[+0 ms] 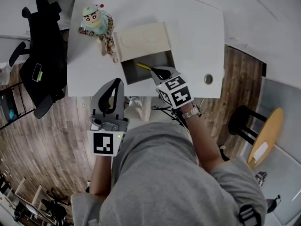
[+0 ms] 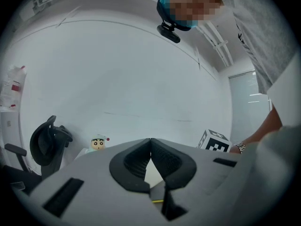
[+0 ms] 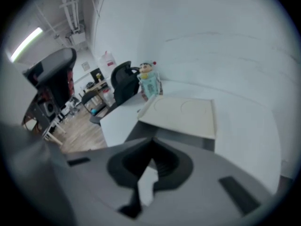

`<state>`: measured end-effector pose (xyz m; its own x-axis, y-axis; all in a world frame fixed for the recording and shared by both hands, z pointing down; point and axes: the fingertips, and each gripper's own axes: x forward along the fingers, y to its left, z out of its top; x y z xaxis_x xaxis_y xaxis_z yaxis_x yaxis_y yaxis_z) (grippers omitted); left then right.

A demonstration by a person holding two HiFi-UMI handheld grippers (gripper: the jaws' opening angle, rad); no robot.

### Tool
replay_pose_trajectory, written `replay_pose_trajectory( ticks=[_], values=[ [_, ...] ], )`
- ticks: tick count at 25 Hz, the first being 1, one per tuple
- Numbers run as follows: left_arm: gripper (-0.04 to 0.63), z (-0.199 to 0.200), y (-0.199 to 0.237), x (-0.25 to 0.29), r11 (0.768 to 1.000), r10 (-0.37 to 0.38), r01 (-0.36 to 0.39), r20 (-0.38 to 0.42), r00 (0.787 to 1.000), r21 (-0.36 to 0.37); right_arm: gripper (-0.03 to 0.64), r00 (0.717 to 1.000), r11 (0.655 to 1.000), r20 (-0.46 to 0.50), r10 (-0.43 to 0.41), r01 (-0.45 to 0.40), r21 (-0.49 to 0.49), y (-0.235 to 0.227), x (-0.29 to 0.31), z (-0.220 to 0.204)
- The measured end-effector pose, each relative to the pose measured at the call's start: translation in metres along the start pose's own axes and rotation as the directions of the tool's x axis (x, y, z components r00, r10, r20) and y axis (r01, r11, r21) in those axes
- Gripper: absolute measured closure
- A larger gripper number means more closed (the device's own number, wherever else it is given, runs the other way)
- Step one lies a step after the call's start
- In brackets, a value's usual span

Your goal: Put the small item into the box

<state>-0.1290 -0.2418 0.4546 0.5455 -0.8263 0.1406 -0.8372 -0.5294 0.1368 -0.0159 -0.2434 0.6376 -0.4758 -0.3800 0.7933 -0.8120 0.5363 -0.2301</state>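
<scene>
A slim yellow stick-like item point(image 1: 143, 66) lies slanted inside the open grey box point(image 1: 134, 75) on the white table point(image 1: 197, 36). The box's cream lid point(image 1: 143, 40) is slid back over its far half. My right gripper point(image 1: 162, 73) hangs over the box's right side at the item's near end, jaws shut. In the right gripper view the right gripper point(image 3: 151, 141) has its tips together in front of the lid point(image 3: 181, 112), and no item shows past them. My left gripper point(image 1: 114, 83) is shut and empty, just off the table's front edge; its tips meet in the left gripper view point(image 2: 150, 139).
A cartoon figurine point(image 1: 96, 20) stands at the table's back left, beside the lid. A black office chair point(image 1: 44, 55) sits left of the table. A round grommet point(image 1: 208, 78) is set near the table's right front. A black stool point(image 1: 244, 121) stands on the wood floor at right.
</scene>
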Motion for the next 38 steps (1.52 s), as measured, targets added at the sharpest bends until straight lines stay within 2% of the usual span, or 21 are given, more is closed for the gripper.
replay_pose_trajectory(
  ticks=[5, 10, 16, 20, 24, 33, 38],
  values=[
    [0.563, 0.006, -0.004, -0.004, 0.999, -0.04, 0.04, 0.015, 0.999, 0.005, 0.584, 0.994, 0.998, 0.095, -0.049, 0.045, 0.044, 0.003, -0.027, 0.013],
    [0.563, 0.015, -0.008, -0.013, 0.998, -0.058, 0.057, 0.047, 0.997, 0.021, 0.584, 0.971, 0.995, 0.222, -0.085, 0.073, 0.061, 0.014, -0.061, 0.032],
    [0.563, 0.028, -0.011, -0.021, 0.997, -0.065, 0.061, 0.085, 0.994, 0.043, 0.584, 0.922, 0.994, 0.377, -0.086, 0.055, 0.093, 0.028, -0.108, 0.06],
    [0.563, 0.04, -0.019, -0.026, 0.996, -0.083, 0.081, 0.106, 0.991, 0.03, 0.584, 0.882, 0.994, 0.463, -0.092, 0.054, 0.095, 0.038, -0.137, 0.076],
    [0.563, 0.045, -0.026, -0.028, 0.993, -0.112, 0.107, 0.114, 0.987, 0.049, 0.584, 0.839, 0.994, 0.535, -0.093, 0.052, 0.091, 0.049, -0.16, 0.09],
    [0.563, 0.064, -0.03, -0.037, 0.989, -0.141, 0.132, 0.15, 0.978, 0.073, 0.584, 0.773, 0.997, 0.631, -0.07, 0.078, 0.015, 0.078, -0.202, 0.11],
    [0.563, 0.076, -0.027, -0.041, 0.989, -0.131, 0.116, 0.181, 0.975, 0.088, 0.584, 0.728, 0.996, 0.683, -0.06, 0.093, -0.011, 0.088, -0.229, 0.123]
  ],
)
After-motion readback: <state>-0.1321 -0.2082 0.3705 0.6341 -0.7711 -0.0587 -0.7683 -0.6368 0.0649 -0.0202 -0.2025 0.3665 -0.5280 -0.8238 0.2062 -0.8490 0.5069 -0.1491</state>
